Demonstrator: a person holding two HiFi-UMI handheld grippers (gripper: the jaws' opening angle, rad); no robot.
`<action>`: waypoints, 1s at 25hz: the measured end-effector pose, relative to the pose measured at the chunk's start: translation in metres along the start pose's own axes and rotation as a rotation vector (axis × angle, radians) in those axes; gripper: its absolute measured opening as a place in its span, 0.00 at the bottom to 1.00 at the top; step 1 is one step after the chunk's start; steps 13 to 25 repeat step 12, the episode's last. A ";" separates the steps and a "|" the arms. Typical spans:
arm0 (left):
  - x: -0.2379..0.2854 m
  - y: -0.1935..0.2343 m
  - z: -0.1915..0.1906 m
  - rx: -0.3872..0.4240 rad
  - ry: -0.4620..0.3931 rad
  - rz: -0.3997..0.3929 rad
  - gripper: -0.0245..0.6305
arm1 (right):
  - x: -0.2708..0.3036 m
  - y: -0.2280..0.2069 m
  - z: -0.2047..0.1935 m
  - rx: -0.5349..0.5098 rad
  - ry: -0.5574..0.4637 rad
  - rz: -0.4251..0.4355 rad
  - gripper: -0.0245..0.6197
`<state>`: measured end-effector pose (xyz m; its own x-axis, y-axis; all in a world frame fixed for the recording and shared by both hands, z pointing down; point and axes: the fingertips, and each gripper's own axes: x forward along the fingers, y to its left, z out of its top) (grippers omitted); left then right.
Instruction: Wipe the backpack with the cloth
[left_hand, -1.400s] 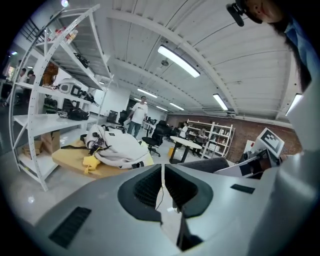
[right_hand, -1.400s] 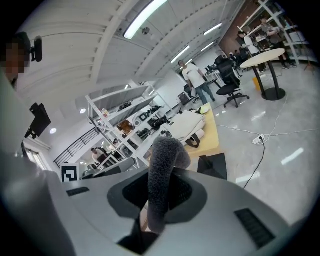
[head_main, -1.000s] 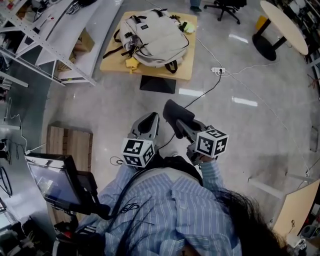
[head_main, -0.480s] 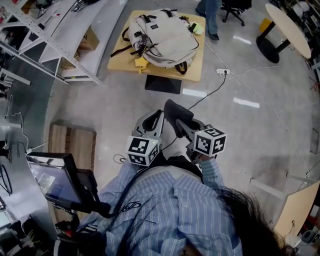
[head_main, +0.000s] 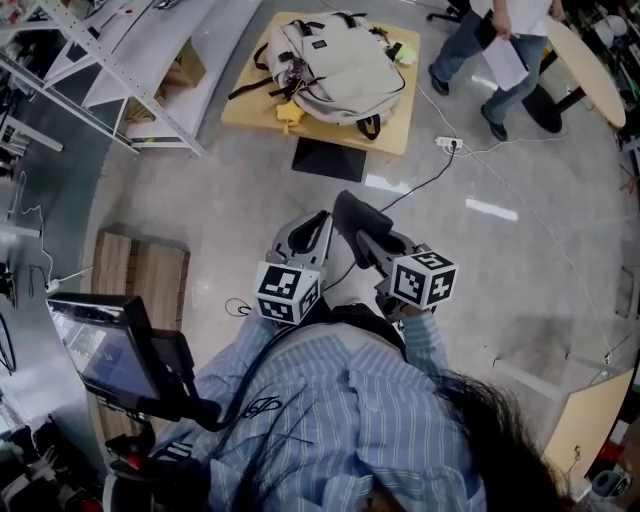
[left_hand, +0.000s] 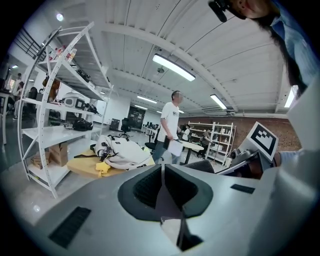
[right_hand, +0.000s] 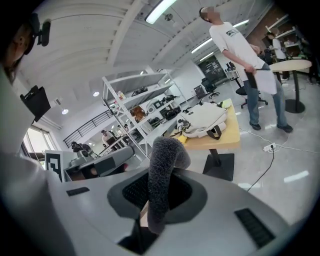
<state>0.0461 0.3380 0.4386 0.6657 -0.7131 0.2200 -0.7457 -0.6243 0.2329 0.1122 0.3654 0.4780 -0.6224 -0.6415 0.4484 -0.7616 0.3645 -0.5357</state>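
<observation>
A cream backpack (head_main: 340, 62) lies flat on a low yellow table (head_main: 252, 108) at the top of the head view, well ahead of both grippers. It also shows far off as the backpack (left_hand: 122, 151) in the left gripper view and the backpack (right_hand: 204, 120) in the right gripper view. My right gripper (head_main: 372, 240) is shut on a dark grey cloth (head_main: 355, 215), and the cloth (right_hand: 162, 180) sticks up between the jaws of that gripper (right_hand: 159, 174). My left gripper (head_main: 312, 226) is held beside it. That left gripper (left_hand: 162, 172) is shut on nothing.
White metal shelving (head_main: 120, 70) runs along the left. A person (head_main: 500, 45) walks past the table's right side, near a round table (head_main: 590, 70). A power strip (head_main: 447, 143) and its cable lie on the floor. A wooden pallet (head_main: 140, 285) and a monitor (head_main: 100, 350) are at my left.
The table with the backpack has shifted right and up in the head view. A person has walked in at the top right. Both grippers keep their pose and the cloth stays held.
</observation>
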 end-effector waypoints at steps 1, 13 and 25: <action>-0.002 -0.001 -0.001 -0.002 -0.001 0.003 0.07 | -0.002 0.001 -0.002 -0.003 0.000 0.002 0.12; -0.006 -0.035 -0.017 -0.024 0.003 -0.019 0.07 | -0.036 -0.005 -0.027 0.003 0.004 -0.022 0.12; -0.006 -0.035 -0.017 -0.024 0.003 -0.019 0.07 | -0.036 -0.005 -0.027 0.003 0.004 -0.022 0.12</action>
